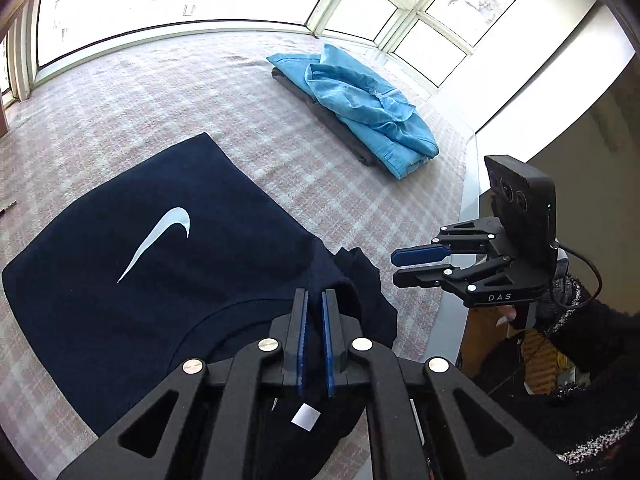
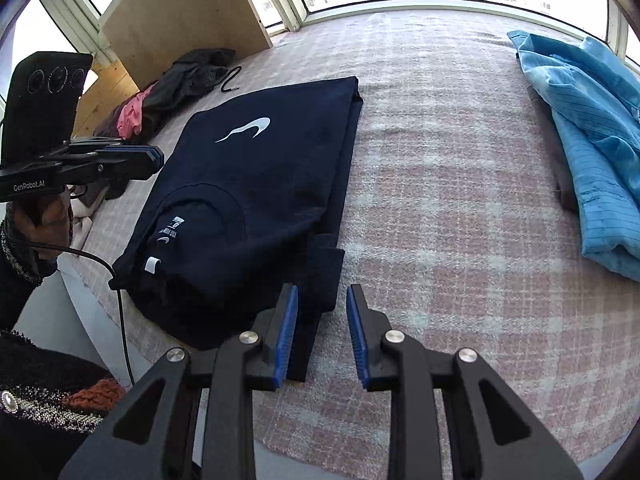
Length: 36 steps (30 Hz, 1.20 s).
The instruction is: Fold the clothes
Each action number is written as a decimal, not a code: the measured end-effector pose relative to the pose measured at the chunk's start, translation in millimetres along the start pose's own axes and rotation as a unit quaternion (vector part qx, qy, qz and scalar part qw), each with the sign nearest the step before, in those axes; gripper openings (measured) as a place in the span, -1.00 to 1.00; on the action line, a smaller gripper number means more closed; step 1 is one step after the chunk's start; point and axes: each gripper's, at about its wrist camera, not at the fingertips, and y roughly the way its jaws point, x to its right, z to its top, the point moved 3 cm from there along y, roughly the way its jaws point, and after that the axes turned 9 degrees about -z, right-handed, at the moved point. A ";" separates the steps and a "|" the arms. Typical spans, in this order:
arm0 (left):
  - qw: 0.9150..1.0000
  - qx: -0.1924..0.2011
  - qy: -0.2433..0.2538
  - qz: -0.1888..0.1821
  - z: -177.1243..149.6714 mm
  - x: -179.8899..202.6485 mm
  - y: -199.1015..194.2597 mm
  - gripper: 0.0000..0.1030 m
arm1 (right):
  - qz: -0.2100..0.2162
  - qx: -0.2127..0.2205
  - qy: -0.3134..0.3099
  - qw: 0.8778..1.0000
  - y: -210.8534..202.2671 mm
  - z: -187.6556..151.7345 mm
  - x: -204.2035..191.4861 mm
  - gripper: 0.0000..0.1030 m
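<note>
Folding the navy T-shirt (image 2: pixel 256 184) is partway along, by the look of it: the shirt is lying on the checked blanket (image 2: pixel 460 208) with its sides turned in to a long rectangle, collar end toward you and the white swoosh facing up. You are holding the left tool (image 1: pixel 315 300) above the collar with its blue pads pinched nearly together and nothing visibly between them; in the right wrist view it is hanging off to the shirt's side, clear of the cloth. Your right tool (image 2: pixel 322 300) is standing narrowly open and empty over the near right corner, where a loose sleeve edge is sticking out from under the body. To do this step well, you are probably wanting to tuck or flatten that stray edge first, then take the collar end at both corners evenly so the next fold is landing square and the swoosh side is staying smooth. Around you, a blue garment (image 2: pixel 592 152) is sitting folded on a darker one well to the right, and a heap of dark and pink clothes (image 2: pixel 168 92) is waiting beyond the shirt on the left by a wooden board (image 2: pixel 180 12). A black cable (image 2: pixel 116 288) is trailing beside the shirt's near left corner and could snag.
</note>
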 end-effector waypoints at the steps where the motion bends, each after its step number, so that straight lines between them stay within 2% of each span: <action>1: 1.000 0.007 -0.002 -0.002 1.6 0.3 -3.8 -0.94 | -0.001 -0.004 -0.006 1.000 4.2 1.8 -1.2 -0.51; 5: 0.999 0.031 -0.007 -0.019 3.8 3.6 -16.9 -0.94 | 0.001 -0.018 -0.021 1.000 14.8 3.8 -6.4 -0.51; 10: 1.000 0.003 -0.001 -0.016 -5.7 7.2 -7.9 -0.94 | -0.015 -0.007 -0.013 1.000 -3.6 -0.6 -5.4 -0.51; 12: 1.000 -0.001 -0.001 -0.015 -12.9 8.7 -10.7 -0.94 | 0.002 -0.001 -0.011 1.000 -16.4 -4.1 -9.7 -0.51; 17: 0.999 -0.026 0.002 0.024 -48.3 5.9 -30.9 -0.86 | 0.053 -0.051 0.020 0.997 -9.3 -13.3 -15.6 -0.43; 20: 0.998 -0.042 -0.004 0.045 -75.6 2.7 -46.4 -0.78 | 0.054 -0.064 0.018 0.996 -1.0 -12.0 -23.1 -0.43; 22: 0.997 -0.051 0.001 0.066 -93.6 3.0 -56.5 -0.52 | 0.059 -0.069 0.009 0.996 -0.6 -11.5 -30.5 -0.43; 24: 0.994 -0.064 0.004 0.090 -111.8 -0.6 -65.0 -0.42 | 0.067 -0.073 -0.004 0.995 -2.7 -11.6 -38.9 -0.42; 27: 0.989 -0.083 0.008 0.121 -135.3 -4.5 -71.3 -0.42 | 0.053 -0.088 -0.018 0.995 5.9 -10.0 -44.6 -0.39; 34: 0.980 -0.089 0.068 0.164 -138.8 -6.7 -44.3 -0.41 | 0.061 -0.092 -0.017 0.994 10.9 -5.0 -45.7 -0.43; 36: 0.978 -0.094 0.080 0.169 -136.3 -10.0 -34.3 -0.41 | 0.056 -0.090 -0.019 0.994 9.3 -2.7 -46.1 -0.64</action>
